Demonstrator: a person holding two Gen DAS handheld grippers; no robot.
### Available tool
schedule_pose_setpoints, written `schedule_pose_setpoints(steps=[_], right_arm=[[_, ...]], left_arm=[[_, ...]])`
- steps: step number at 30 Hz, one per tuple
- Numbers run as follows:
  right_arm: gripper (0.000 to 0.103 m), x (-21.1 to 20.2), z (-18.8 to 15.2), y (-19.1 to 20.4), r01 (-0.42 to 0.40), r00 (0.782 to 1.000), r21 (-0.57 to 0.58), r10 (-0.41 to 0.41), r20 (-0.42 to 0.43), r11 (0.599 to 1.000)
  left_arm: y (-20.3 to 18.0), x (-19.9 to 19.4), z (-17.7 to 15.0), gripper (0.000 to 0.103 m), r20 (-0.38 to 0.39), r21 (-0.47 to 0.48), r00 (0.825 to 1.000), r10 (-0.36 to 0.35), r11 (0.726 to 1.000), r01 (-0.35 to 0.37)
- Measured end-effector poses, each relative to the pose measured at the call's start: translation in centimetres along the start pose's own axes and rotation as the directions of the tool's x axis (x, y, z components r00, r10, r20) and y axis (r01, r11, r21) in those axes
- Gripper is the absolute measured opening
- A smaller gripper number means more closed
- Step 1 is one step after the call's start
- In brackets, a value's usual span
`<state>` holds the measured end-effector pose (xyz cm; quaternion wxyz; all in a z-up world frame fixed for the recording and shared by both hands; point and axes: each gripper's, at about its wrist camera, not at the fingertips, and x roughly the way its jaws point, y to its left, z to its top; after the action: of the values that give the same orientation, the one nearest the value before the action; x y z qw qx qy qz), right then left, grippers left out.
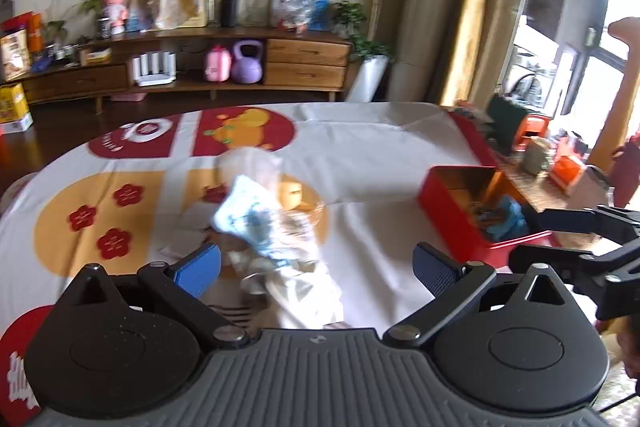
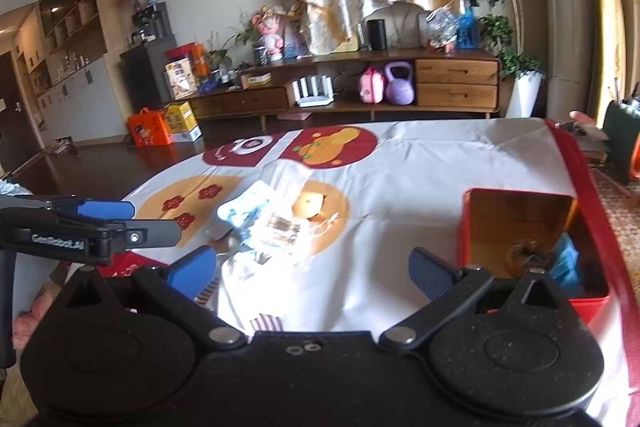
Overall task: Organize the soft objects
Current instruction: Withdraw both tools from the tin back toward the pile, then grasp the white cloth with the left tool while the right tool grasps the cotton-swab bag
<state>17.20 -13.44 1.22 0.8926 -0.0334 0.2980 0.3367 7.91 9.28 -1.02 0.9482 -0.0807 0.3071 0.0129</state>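
Observation:
A heap of soft things [image 1: 264,227] lies mid-table on the patterned cloth: a pale blue-and-white packet [image 2: 246,213], clear bags and white fabric [image 2: 256,291]. My left gripper [image 1: 316,269] hangs open just short of the heap, blue pads wide apart, nothing between them. My right gripper [image 2: 312,267] is open too, over the heap's near right side, with nothing between its pads. A red box [image 2: 520,239] with a gold inside stands to the right, with a blue soft item [image 2: 566,263] and a brown ring-shaped thing in it. The left gripper [image 2: 105,218] also shows at the left of the right wrist view.
The table's white cloth [image 1: 380,155] carries red and orange prints. Beyond the far edge stands a wooden sideboard [image 2: 456,83] with a purple kettlebell and a pink bag. Part of a hand [image 2: 34,315] shows low at the left. Boxes sit on the dark floor to the left.

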Motion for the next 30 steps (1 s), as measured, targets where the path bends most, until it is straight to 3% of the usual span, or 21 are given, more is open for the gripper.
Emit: schedule_pose_setpoints(steps=[4, 10, 17, 30], right_arm=[[0.102, 1.3, -0.3, 0.9, -0.015, 1.000, -0.009, 0.014, -0.025, 1.000], [0.102, 3.7, 0.1, 1.3, -0.012, 0.998, -0.015, 0.011, -0.065, 1.000], [0.102, 7.4, 1.3, 1.3, -0.030, 0.993, -0.014, 0.028, -0.112, 0.999], [0.098, 16.0, 2.9, 0.3, -0.086, 0.974, -0.011, 0.082, -0.213, 0.996]], left_arm=[[1.8, 0.2, -0.9, 0.103, -0.003, -0.030, 0.999, 0.041, 0.999, -0.041], [2.2, 1.0, -2.5, 0.103, -0.001, 0.000, 0.996, 0.093, 0.996, -0.093], [2.5, 3.4, -4.1, 0.103, -0.040, -0.047, 0.997, 0.063, 0.997, -0.064], [2.2, 7.4, -5.4, 0.103, -0.068, -0.046, 0.996, 0.061, 0.997, -0.064]])
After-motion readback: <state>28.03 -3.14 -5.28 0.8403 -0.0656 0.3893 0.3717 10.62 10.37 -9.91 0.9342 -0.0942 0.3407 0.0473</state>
